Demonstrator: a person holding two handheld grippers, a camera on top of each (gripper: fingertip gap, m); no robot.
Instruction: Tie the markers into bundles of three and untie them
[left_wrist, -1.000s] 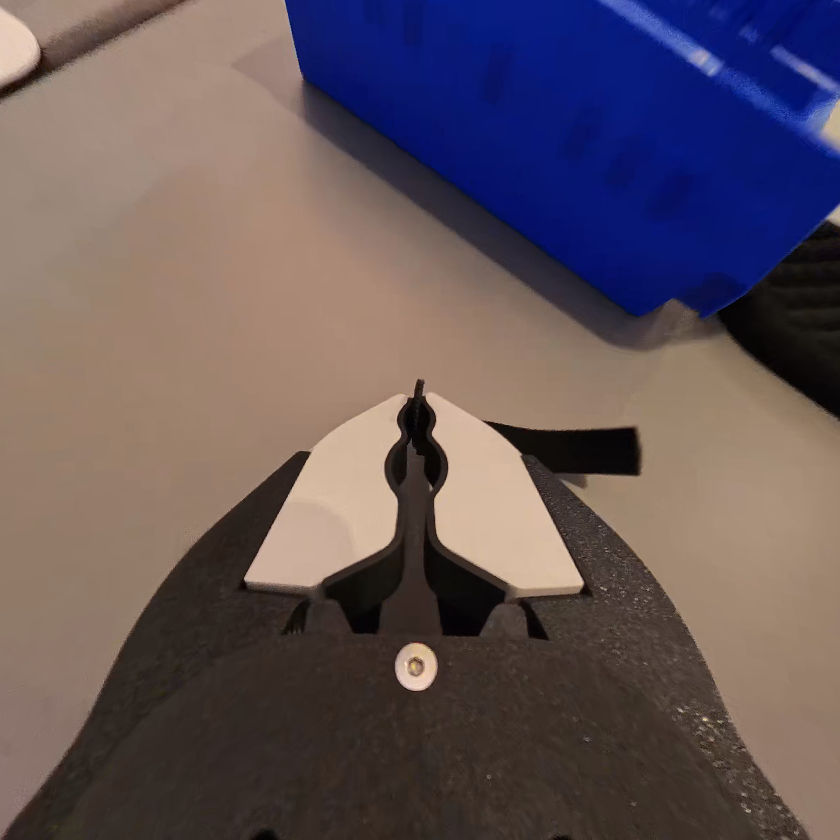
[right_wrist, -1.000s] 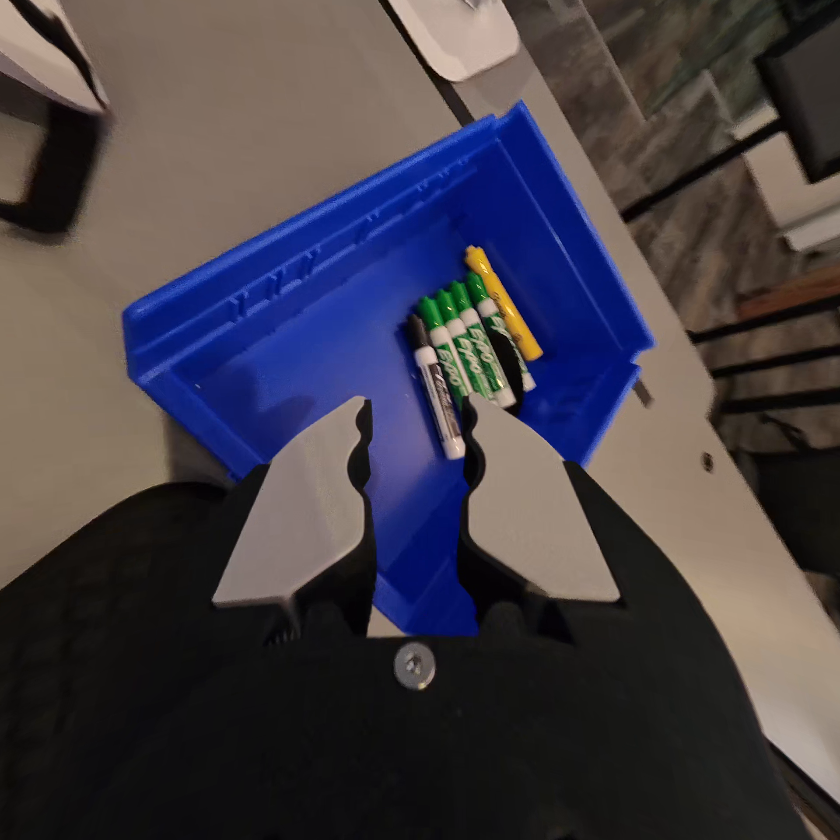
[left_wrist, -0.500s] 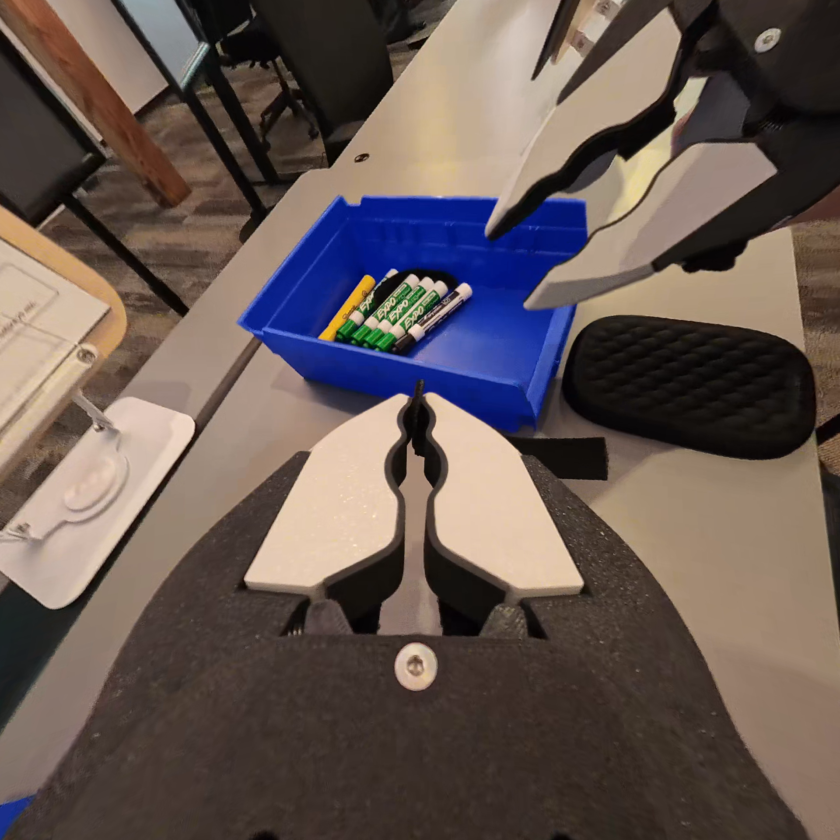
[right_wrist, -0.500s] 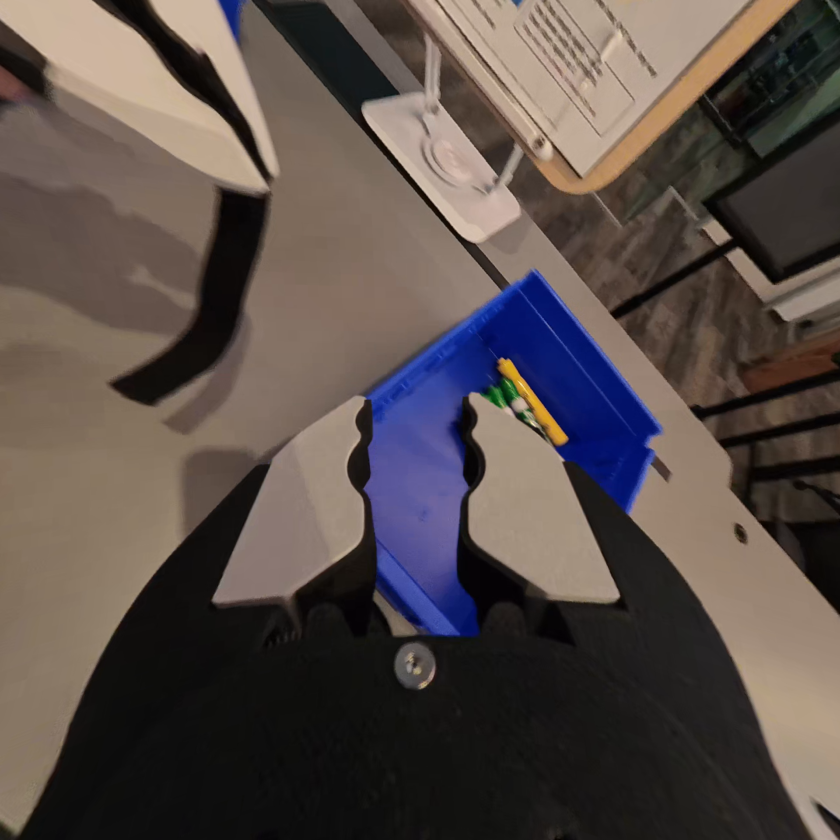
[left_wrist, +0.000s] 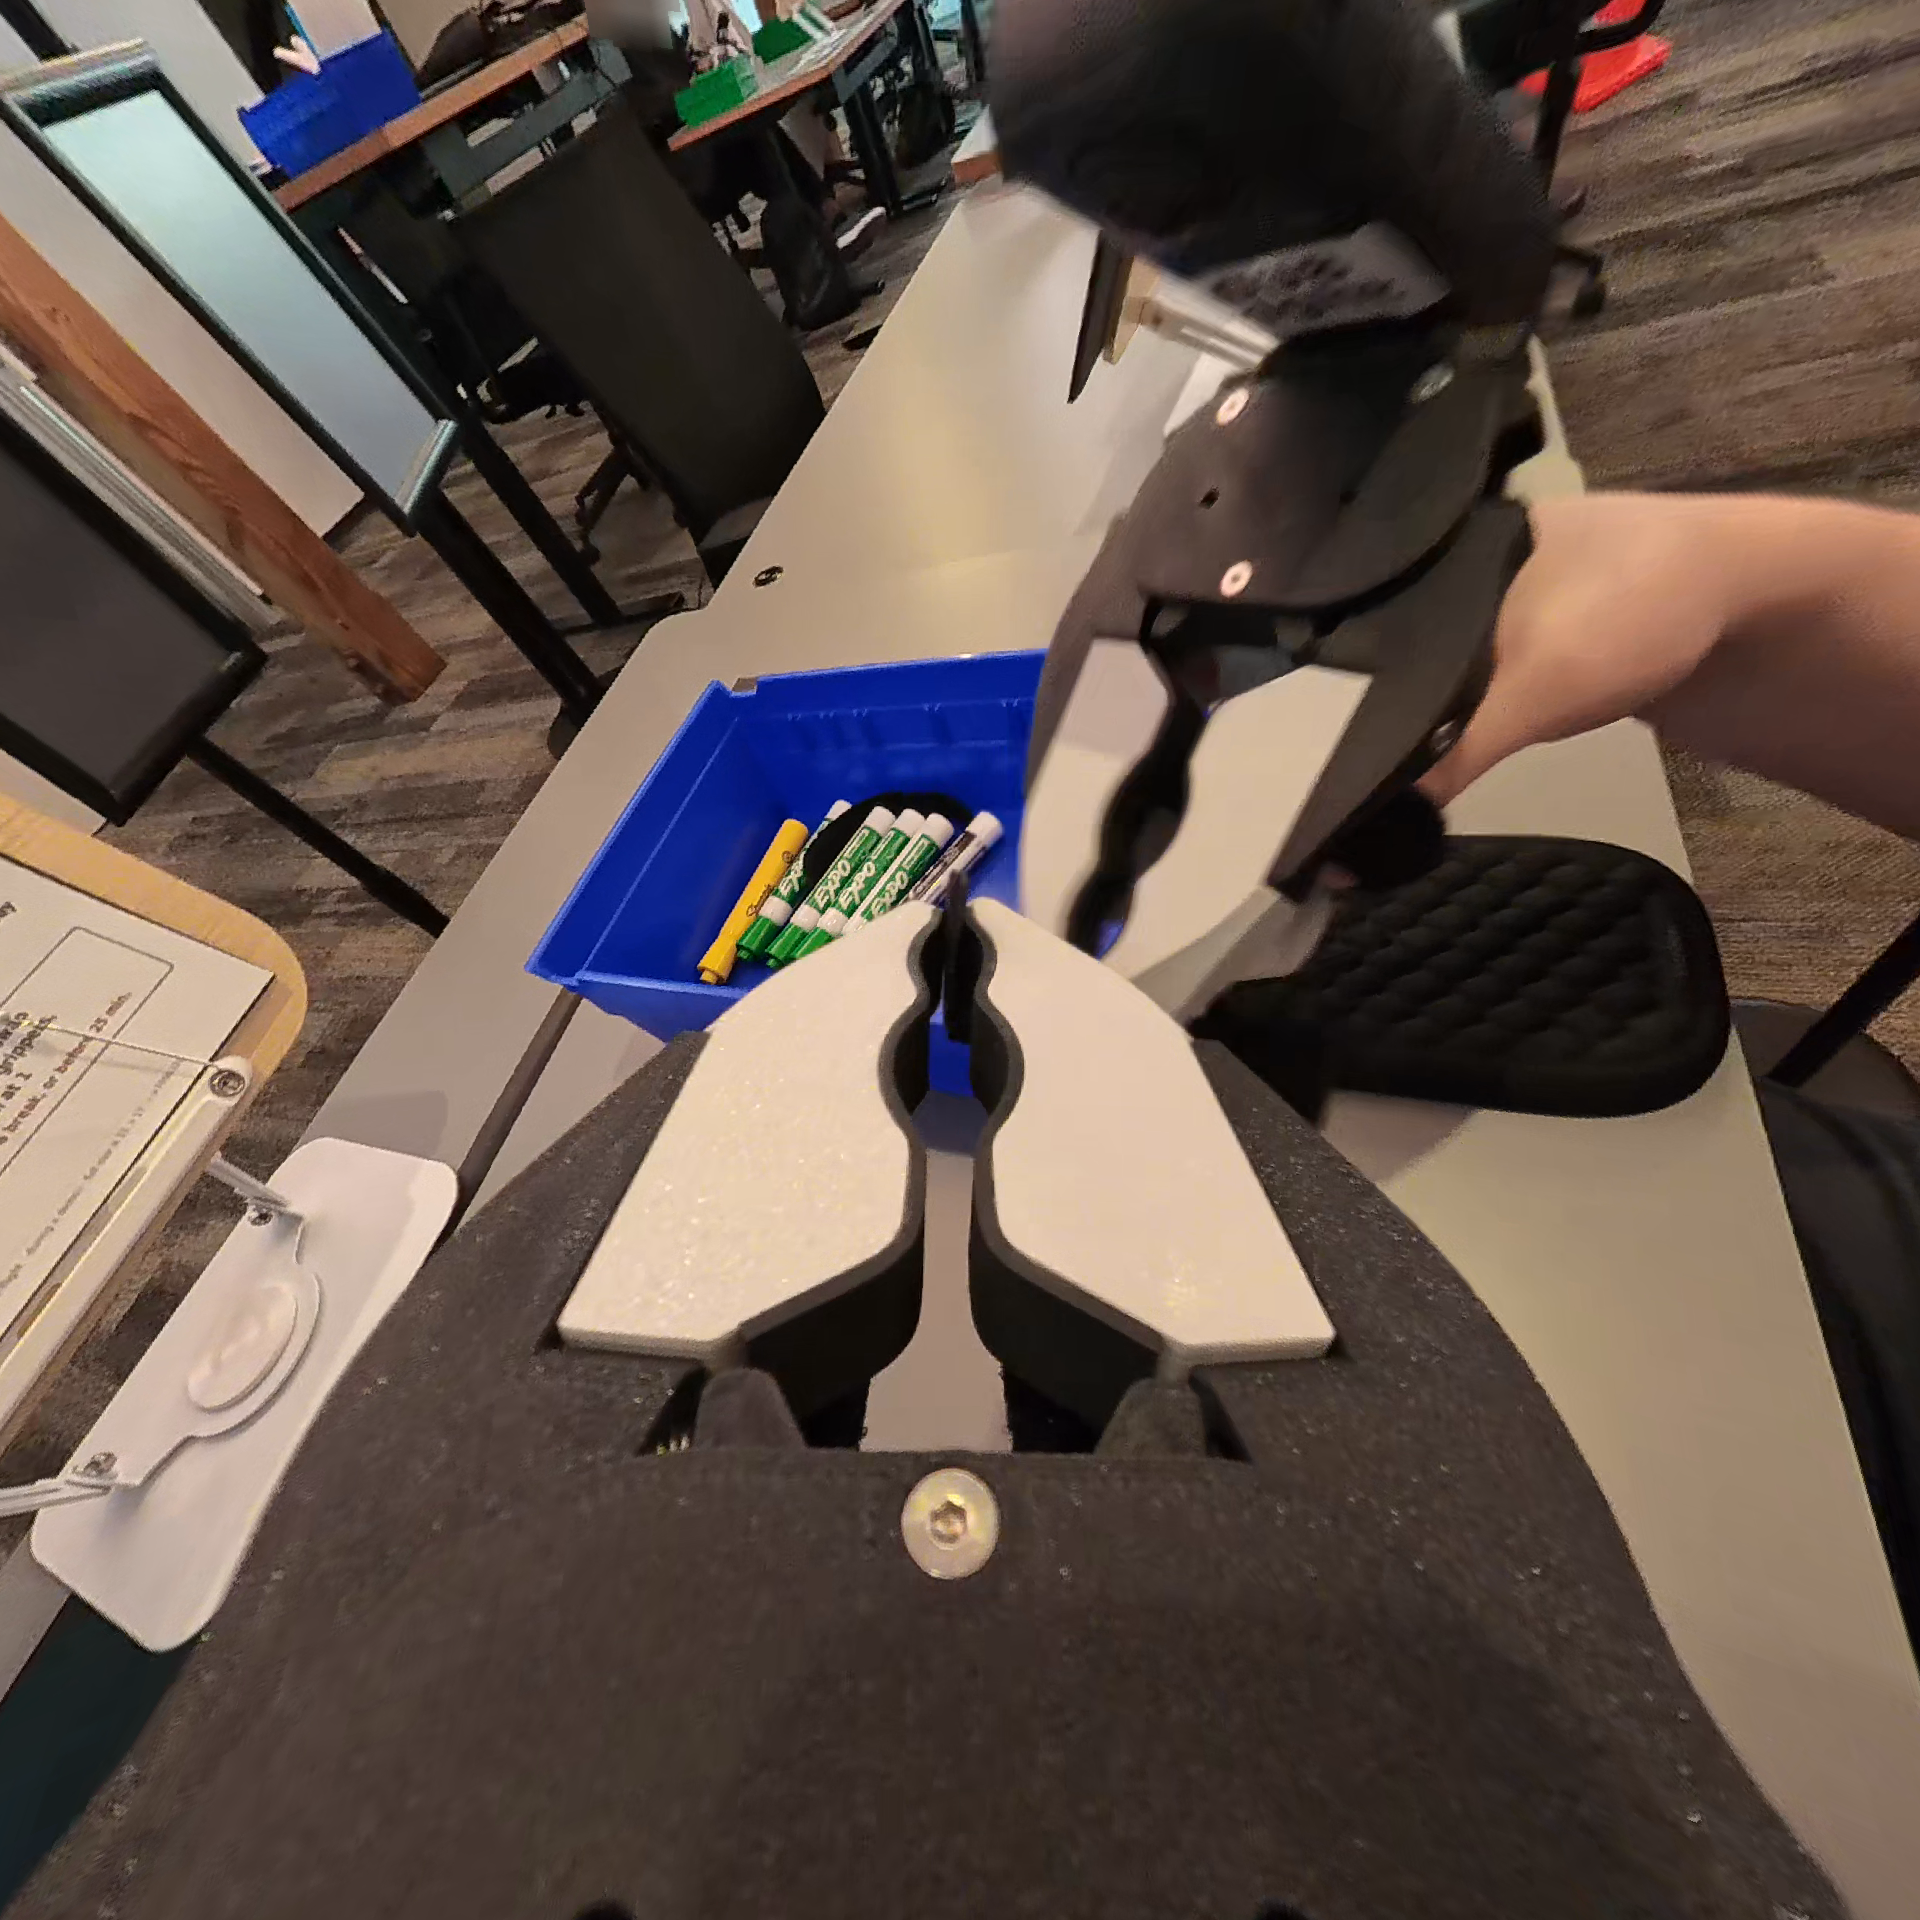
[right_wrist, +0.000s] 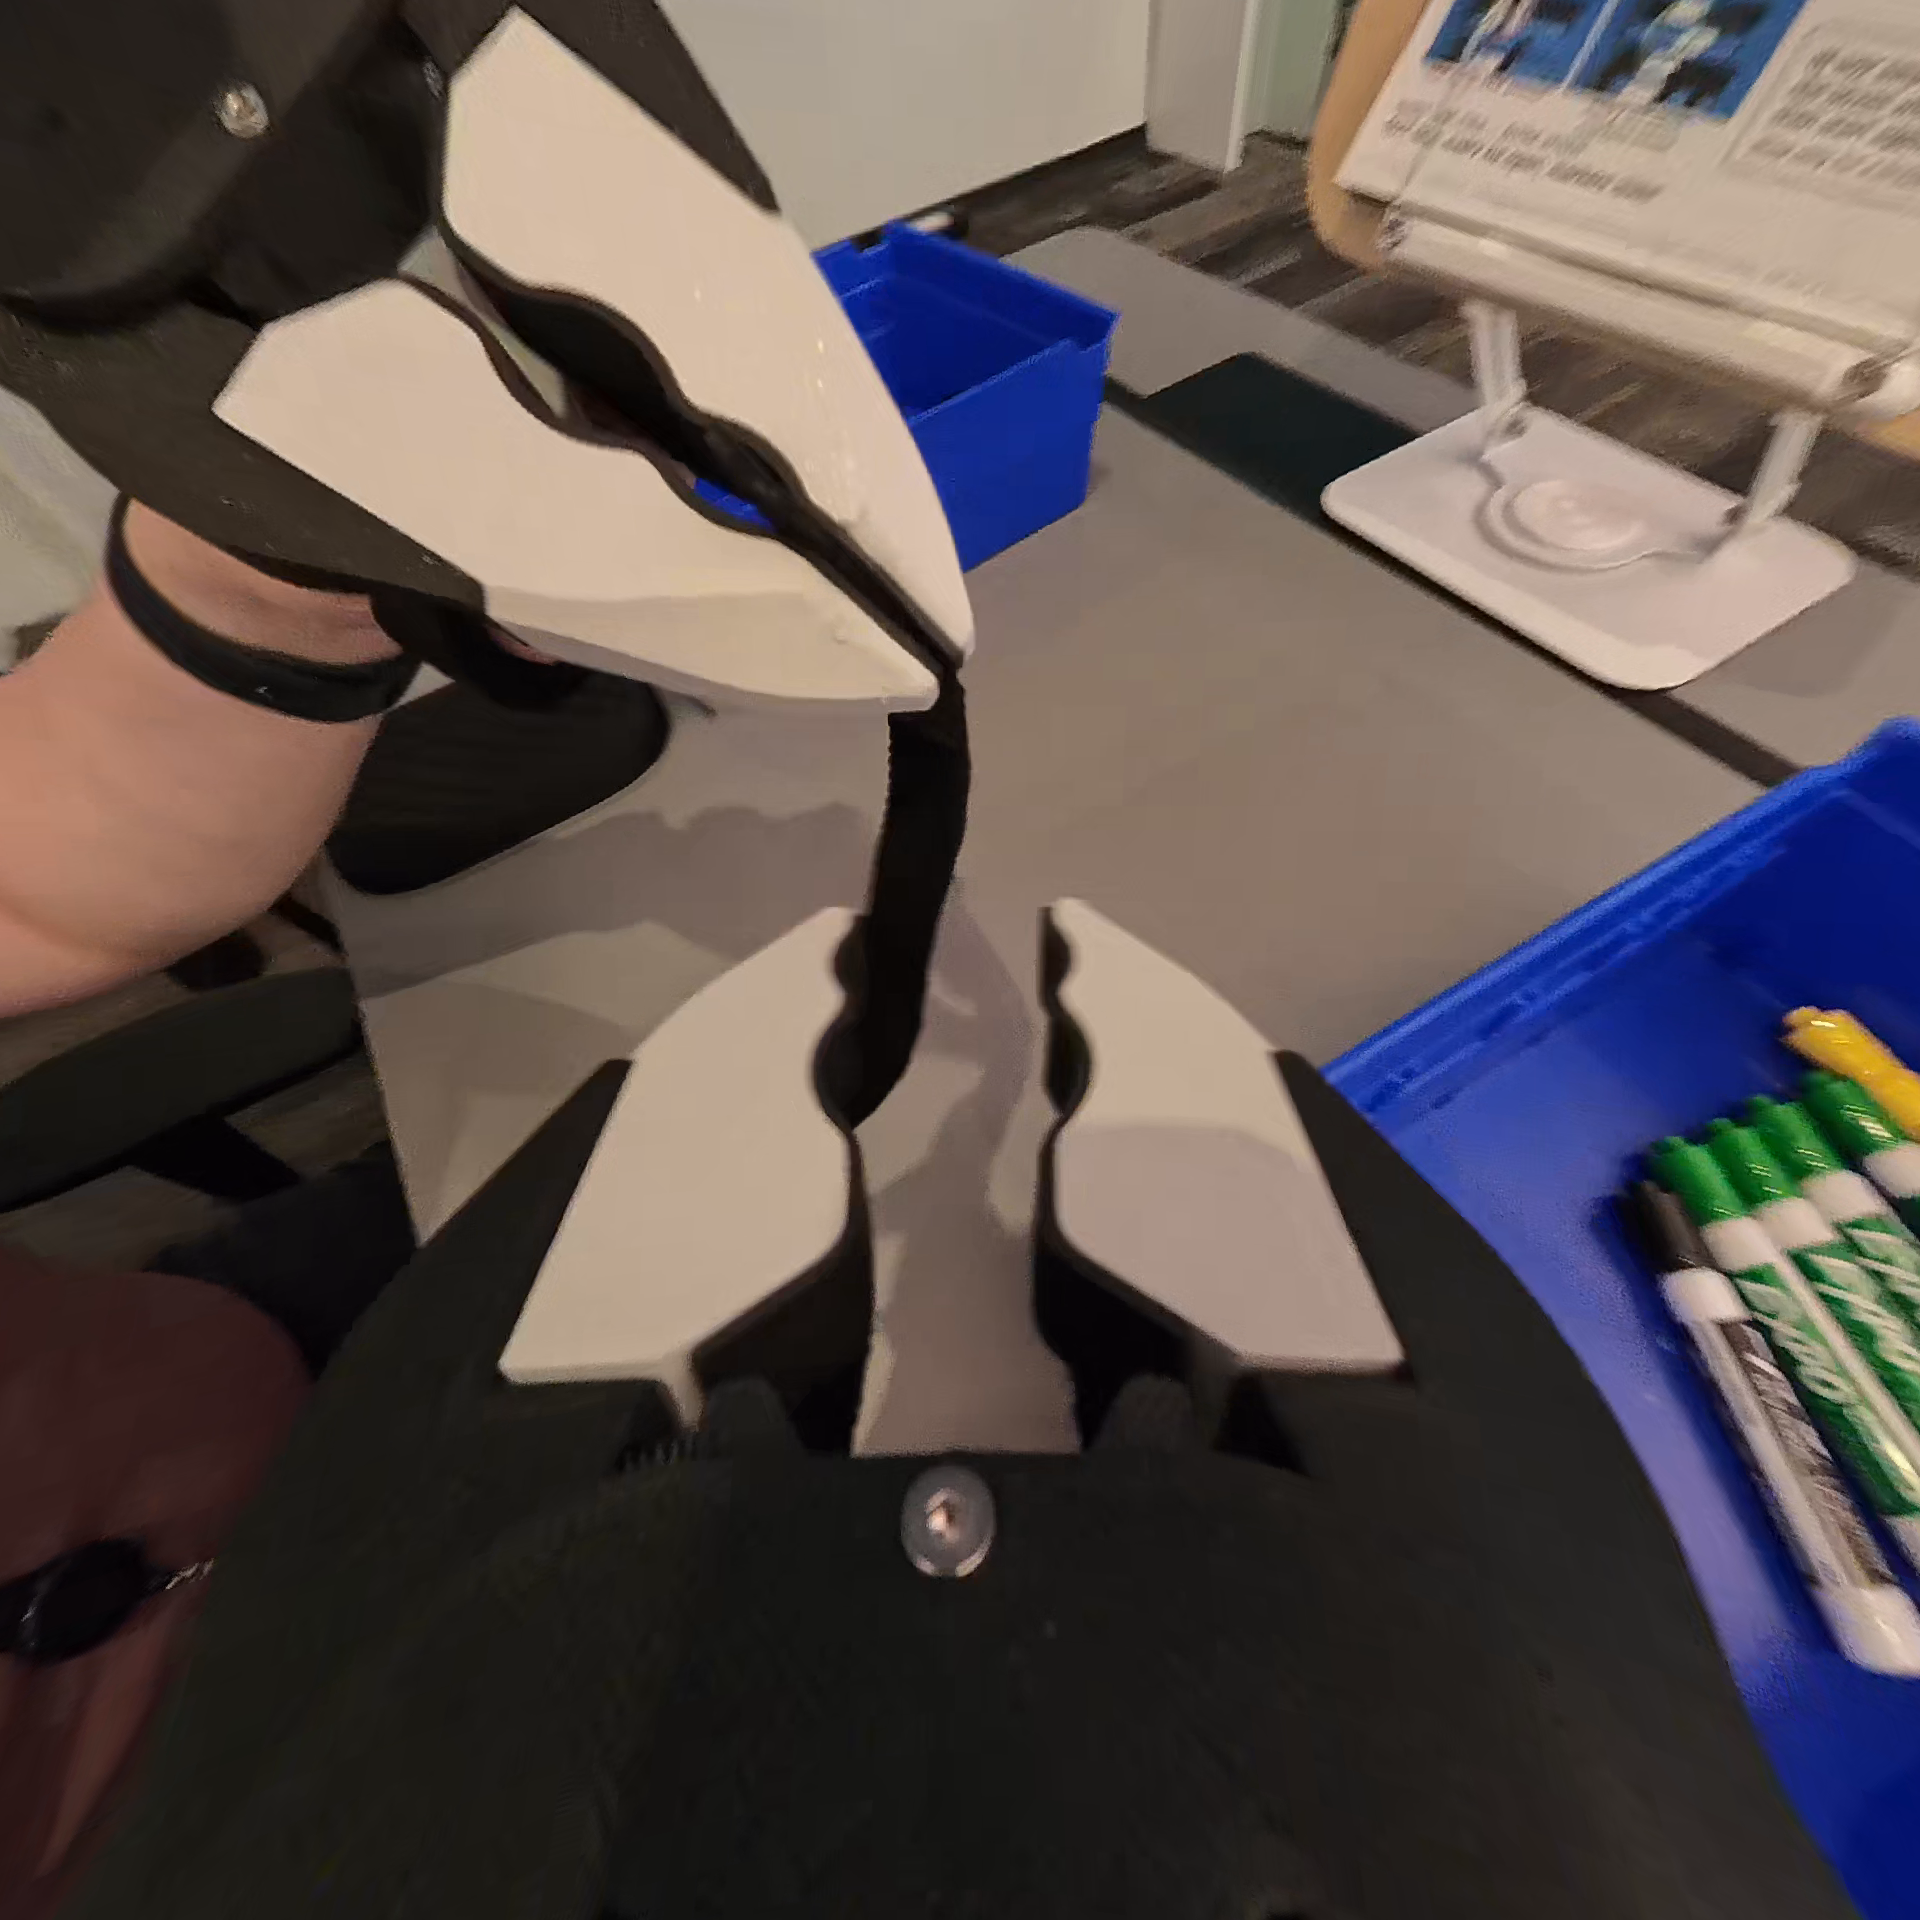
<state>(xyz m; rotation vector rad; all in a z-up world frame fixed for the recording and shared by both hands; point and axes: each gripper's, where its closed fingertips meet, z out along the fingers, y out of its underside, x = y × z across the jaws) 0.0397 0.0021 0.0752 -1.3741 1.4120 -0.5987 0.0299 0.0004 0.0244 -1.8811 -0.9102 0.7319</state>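
Black hook-and-loop strap (right_wrist: 914, 883) was off the table now, dangling from the left gripper (left_wrist: 951, 925), whose jaws were pinched together on its top end. A second earlier that same strap was lying flat on the grey table (right_wrist: 1299, 779) with the gripper low over it, so the big change was the lift. The right gripper (right_wrist: 940, 935) had swung over from above the blue bin (right_wrist: 1558, 1039) to meet it. My guess: it was about to catch the loose end so the strap could go around three markers.

Right jaws were spread apart with nothing clamped. The strap's free end hung down into the gap, right against the left-hand finger (right_wrist: 727, 1143), maybe touching, hard to tell with the blur.

Markers (left_wrist: 862, 883) all sat loose in the bin, green ones side by side with a black one and a yellow one (left_wrist: 753, 899), off to the right gripper's right. No bundle made yet.
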